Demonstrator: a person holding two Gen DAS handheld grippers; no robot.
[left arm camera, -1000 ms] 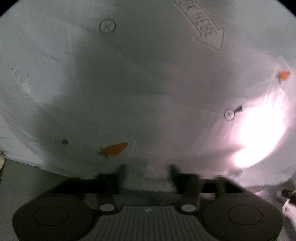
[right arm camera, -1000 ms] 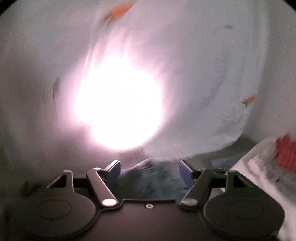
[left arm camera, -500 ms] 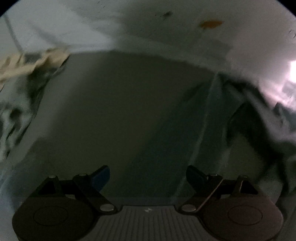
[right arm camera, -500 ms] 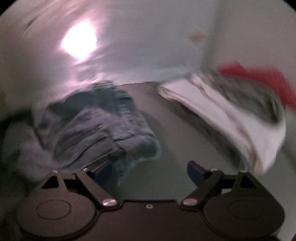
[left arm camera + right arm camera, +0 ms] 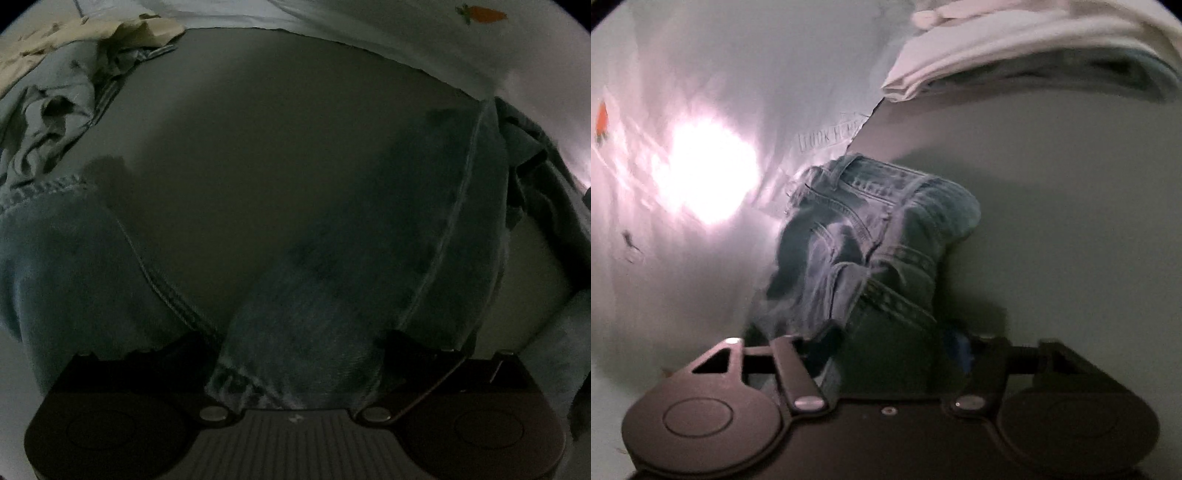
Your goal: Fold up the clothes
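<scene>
Jeans [image 5: 369, 258], left wrist view: denim now fills the lower frame and runs down between the fingers of the left tongs [image 5: 299, 354]. Half a second ago the jaws stood wide over bare grey tabletop [image 5: 258, 129] with the leg only nearby; now the fabric sits in the gap, with the fingers set either side of it, but whether they are pinching it I cannot tell, as the fingertips are dark and partly covered. A second denim fold with a stitched seam lies at lower left. Around: a crumpled pale blue garment [image 5: 48, 122] and a cream cloth [image 5: 92, 33] at upper left, and a white carrot-print sheet [image 5: 480, 33] along the far edge. Right wrist view: the same jeans [image 5: 871, 236] lie bunched on the tabletop, waistband away from the camera, and their near end enters the right tongs [image 5: 894, 343], whose jaws have narrowed since half a second ago; a firm grip not confirmed, blurred. Judgement: both ends are being picked up for spreading, first fold not yet made. Obstacles: the folded white stack [image 5: 997, 55] just behind, and the sheet with glare at left, limit room to lay the jeans flat.
</scene>
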